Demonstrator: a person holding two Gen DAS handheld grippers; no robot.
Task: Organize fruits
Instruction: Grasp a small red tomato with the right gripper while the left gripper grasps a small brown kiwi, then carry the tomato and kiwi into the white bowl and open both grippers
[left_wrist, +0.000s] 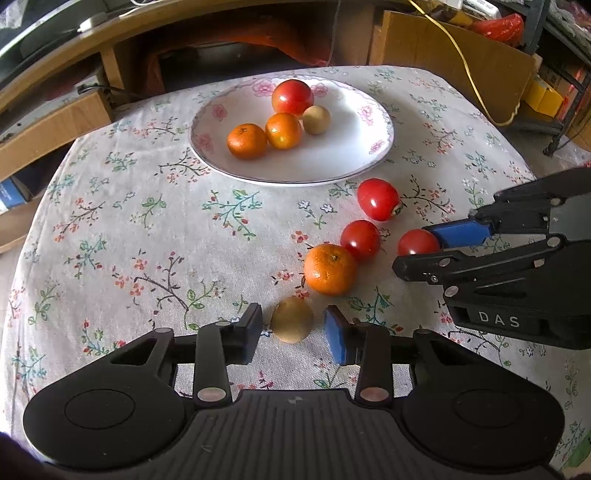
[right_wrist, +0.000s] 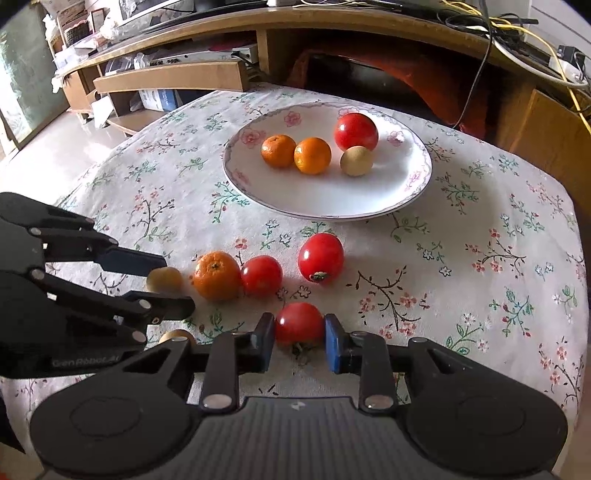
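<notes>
A tan round fruit (left_wrist: 291, 321) lies on the floral cloth between the fingers of my left gripper (left_wrist: 293, 318), which is open with a small gap on each side. My right gripper (right_wrist: 299, 325) has both blue pads against a red tomato (right_wrist: 299, 322) resting on the cloth. Each gripper also shows in the other view: right gripper (left_wrist: 417, 247), left gripper (right_wrist: 171, 282). Loose nearby are a mandarin (left_wrist: 330, 268) and two more tomatoes (left_wrist: 360, 240) (left_wrist: 377, 199). The white flowered plate (left_wrist: 332, 158) holds a tomato, two mandarins and a tan fruit.
The cloth-covered table (left_wrist: 129, 240) curves off at the left, right and far edges. Behind it stands a wooden desk (right_wrist: 332, 29) with shelves, boxes and a yellow cable (left_wrist: 461, 59). Bare cloth lies left of the plate.
</notes>
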